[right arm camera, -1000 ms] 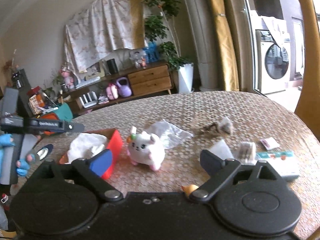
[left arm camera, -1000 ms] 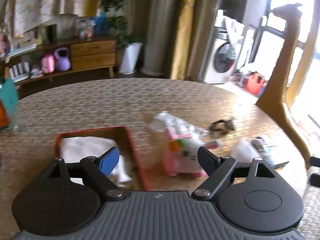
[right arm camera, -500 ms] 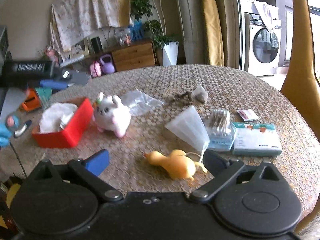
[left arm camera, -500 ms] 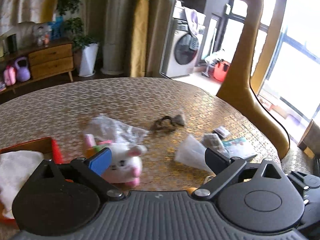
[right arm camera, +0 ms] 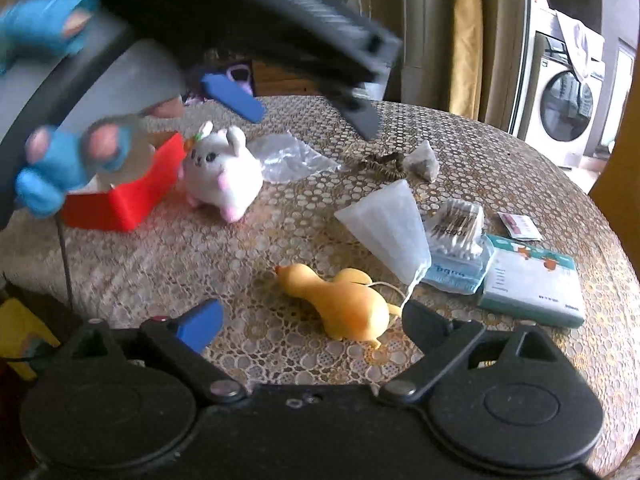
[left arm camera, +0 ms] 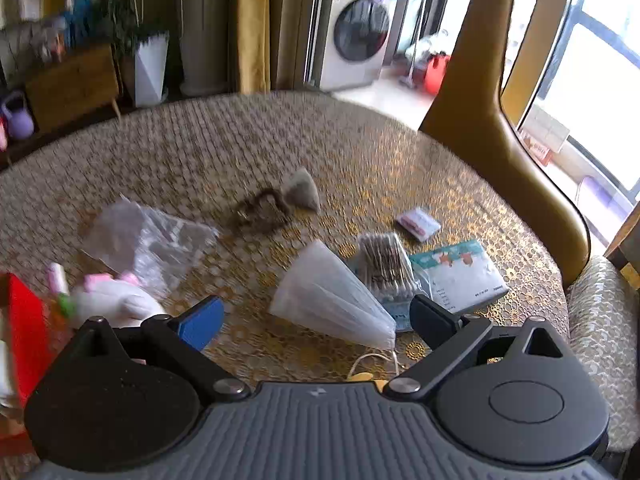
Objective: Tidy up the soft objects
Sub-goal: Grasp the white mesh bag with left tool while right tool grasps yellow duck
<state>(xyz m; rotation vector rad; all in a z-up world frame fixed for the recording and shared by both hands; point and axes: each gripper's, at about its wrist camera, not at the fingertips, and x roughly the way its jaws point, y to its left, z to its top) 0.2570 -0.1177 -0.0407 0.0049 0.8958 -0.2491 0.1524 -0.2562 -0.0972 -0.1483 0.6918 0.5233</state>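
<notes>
A white plush bunny stands on the round table beside a red box that holds white cloth; the bunny also shows in the left wrist view. A yellow soft duck lies just ahead of my right gripper, which is open and empty. My left gripper is open and empty, above the table over a white cone-shaped bag. In the right wrist view the left gripper hangs above the bunny, held by a blue-gloved hand.
A clear plastic bag, a dark hair tie, a grey pouch, a cotton swab pack, a tissue pack and a small sachet lie on the table. A yellow chair back stands at the right edge.
My left gripper has swung right, from over the red box and bunny to over the white cone bag. My right gripper has drawn back and tilted down, so the yellow duck shows.
</notes>
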